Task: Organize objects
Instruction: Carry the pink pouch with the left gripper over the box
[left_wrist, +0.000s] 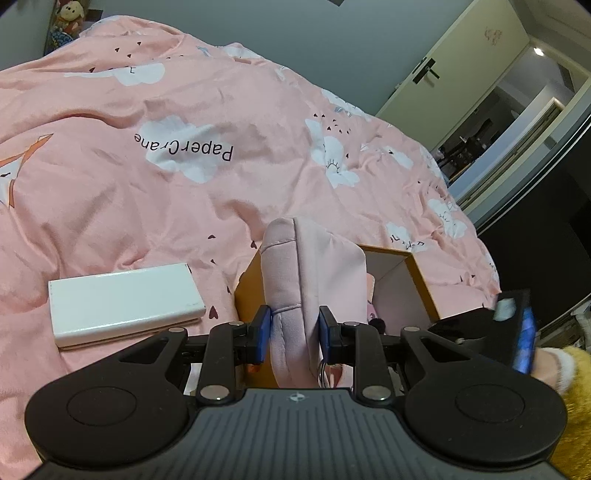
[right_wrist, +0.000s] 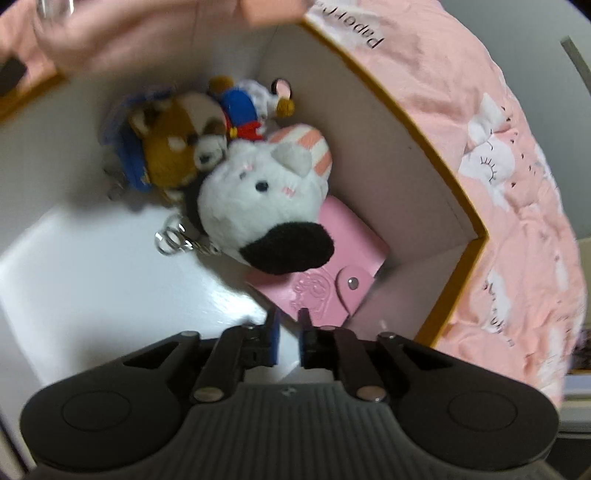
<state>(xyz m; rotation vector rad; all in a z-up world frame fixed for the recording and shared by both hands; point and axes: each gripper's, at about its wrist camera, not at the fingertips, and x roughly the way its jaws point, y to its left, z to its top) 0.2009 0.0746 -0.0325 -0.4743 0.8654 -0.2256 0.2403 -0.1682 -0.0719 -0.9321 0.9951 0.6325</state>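
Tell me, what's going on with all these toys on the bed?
A person is tidying small things into a box on a pink blanket, using a gripper in each hand. The left gripper is clamped on a soft pink pouch, held above the box. The right gripper hangs inside the box, nearly closed with nothing in it. Already inside are a white plush toy, a brown one, a small blue-and-red one and a pink wallet. A white case lies on the blanket.
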